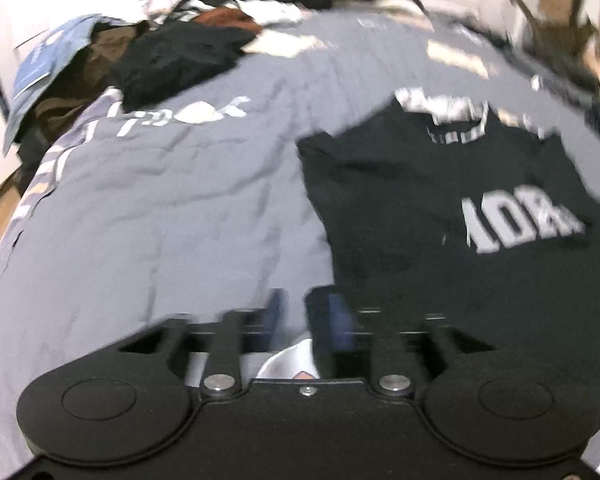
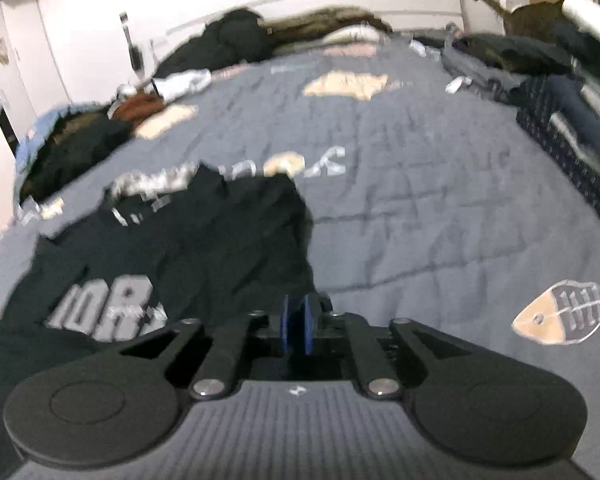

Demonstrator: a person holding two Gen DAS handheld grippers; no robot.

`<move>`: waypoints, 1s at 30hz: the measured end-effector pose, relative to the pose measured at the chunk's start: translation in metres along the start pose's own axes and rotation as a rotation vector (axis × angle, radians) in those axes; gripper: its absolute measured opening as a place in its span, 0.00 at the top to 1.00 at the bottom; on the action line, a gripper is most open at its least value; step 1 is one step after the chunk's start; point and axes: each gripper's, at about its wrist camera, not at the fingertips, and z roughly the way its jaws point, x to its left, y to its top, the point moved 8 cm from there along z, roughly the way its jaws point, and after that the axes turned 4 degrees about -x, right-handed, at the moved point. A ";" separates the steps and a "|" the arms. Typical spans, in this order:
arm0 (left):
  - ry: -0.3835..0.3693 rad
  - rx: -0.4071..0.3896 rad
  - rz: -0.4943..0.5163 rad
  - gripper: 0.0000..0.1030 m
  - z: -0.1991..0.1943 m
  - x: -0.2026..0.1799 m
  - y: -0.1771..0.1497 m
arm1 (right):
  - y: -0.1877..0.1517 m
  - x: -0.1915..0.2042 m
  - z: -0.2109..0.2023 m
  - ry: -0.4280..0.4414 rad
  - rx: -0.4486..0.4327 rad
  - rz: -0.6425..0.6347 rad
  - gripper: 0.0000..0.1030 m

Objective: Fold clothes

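Observation:
A black T-shirt (image 1: 440, 208) with grey lettering lies spread on the grey bedspread (image 1: 172, 208); it also shows in the right wrist view (image 2: 180, 248). My left gripper (image 1: 300, 312) is at the shirt's near left edge, its blue pads a small gap apart with dark cloth against the right pad; blur hides the grip. My right gripper (image 2: 297, 322) is at the shirt's near right edge, blue pads nearly together; I cannot see cloth between them.
A pile of dark, brown and blue clothes (image 1: 148, 56) lies at the far left of the bed (image 2: 420, 184). More dark clothes (image 2: 512, 56) lie at the far right. A wall is behind the bed.

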 end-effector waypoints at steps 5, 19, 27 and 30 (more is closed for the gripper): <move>-0.046 0.018 -0.102 0.45 -0.005 0.009 -0.010 | 0.003 -0.015 -0.017 0.022 -0.005 0.013 0.54; -0.150 0.009 -0.149 0.95 0.014 -0.010 -0.013 | -0.035 -0.004 0.027 0.013 0.091 0.074 0.89; -0.183 -0.171 -0.220 0.96 -0.021 0.001 0.030 | 0.010 -0.002 -0.011 0.105 -0.077 0.165 0.95; -0.186 -0.197 -0.210 0.96 -0.018 0.001 0.055 | 0.029 -0.003 -0.014 0.116 -0.113 0.179 0.95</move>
